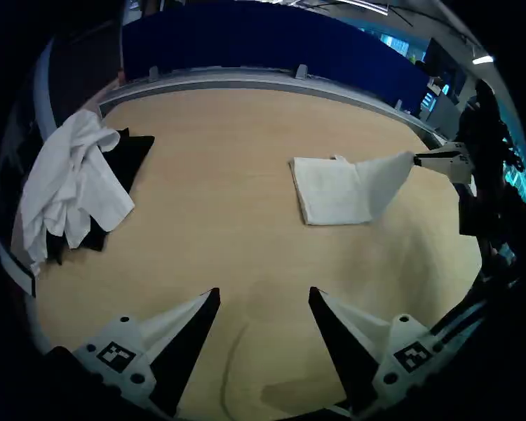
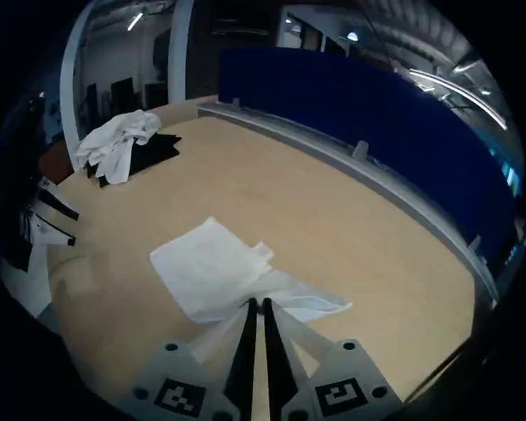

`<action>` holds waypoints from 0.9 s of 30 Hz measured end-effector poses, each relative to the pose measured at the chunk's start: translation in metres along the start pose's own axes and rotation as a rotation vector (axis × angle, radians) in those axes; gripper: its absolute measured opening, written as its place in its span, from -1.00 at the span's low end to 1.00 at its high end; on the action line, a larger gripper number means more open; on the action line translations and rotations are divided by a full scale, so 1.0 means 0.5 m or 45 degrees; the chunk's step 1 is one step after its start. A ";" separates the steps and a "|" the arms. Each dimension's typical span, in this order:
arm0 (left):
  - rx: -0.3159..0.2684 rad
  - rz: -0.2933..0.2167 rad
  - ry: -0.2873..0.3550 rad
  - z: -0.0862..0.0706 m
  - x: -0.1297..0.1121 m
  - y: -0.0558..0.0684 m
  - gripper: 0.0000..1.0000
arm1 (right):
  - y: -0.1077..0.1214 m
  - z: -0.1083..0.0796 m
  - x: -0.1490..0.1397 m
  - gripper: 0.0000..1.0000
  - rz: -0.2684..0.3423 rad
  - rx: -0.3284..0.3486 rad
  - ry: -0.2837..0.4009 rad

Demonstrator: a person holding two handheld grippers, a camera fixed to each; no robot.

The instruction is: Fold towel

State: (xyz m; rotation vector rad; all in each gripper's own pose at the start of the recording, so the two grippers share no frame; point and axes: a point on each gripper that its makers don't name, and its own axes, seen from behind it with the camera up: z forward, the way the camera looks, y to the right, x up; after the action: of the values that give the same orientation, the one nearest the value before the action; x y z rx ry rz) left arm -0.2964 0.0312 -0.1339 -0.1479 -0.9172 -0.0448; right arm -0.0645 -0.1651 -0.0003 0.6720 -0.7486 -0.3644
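A light wooden tabletop [image 1: 221, 217] runs up to a dark blue fabric partition [image 1: 263, 38] along its far edge.

In the left gripper view, the left gripper [image 1: 264, 291] hovers above the near edge of the tabletop. Its two black-and-white fingers are spread wide apart and have hold of nothing; bare wood shows between them.

A white rectangular cloth towel [image 1: 333, 189] lies partly folded near the middle of the tabletop. Most of it rests flat. One corner is raised off the wood and drawn out to a point, and that point is pinched by the right gripper [image 1: 419, 159], which reaches in from the right-hand edge.

In the right gripper view, the right gripper's fingers are closed almost together, with the gathered towel corner [image 2: 263, 288] caught at their tips. The rest of the towel spreads out flat just beyond.

At the far left corner of the tabletop, well apart from the towel, a crumpled heap of white cloth [image 1: 70, 182] lies on top of a flat black cloth [image 1: 133, 158].
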 end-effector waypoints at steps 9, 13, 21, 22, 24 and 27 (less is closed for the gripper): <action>0.013 -0.057 0.036 -0.037 -0.006 -0.019 0.88 | -0.093 0.061 0.081 -0.85 -0.142 0.088 0.012; 0.024 -0.076 0.045 -0.053 -0.015 -0.027 0.88 | -0.151 0.097 0.098 -0.85 -0.221 0.144 0.002; 0.044 -0.110 0.038 -0.069 -0.046 -0.036 0.88 | -0.260 0.190 0.063 -0.86 -0.317 0.251 -0.063; 0.043 -0.118 0.035 -0.070 -0.050 -0.036 0.88 | -0.274 0.204 0.050 -0.86 -0.320 0.269 -0.078; 0.041 -0.131 0.030 -0.070 -0.056 -0.036 0.88 | -0.294 0.224 0.028 -0.85 -0.320 0.293 -0.107; 0.035 -0.146 0.024 -0.068 -0.062 -0.035 0.88 | -0.311 0.244 0.000 -0.85 -0.307 0.313 -0.144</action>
State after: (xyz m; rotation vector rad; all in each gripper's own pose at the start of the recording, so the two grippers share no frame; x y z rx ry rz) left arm -0.2902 0.0083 -0.1767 -0.0695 -0.9067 -0.1397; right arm -0.1640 -0.3313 -0.0394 0.9842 -0.8304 -0.5392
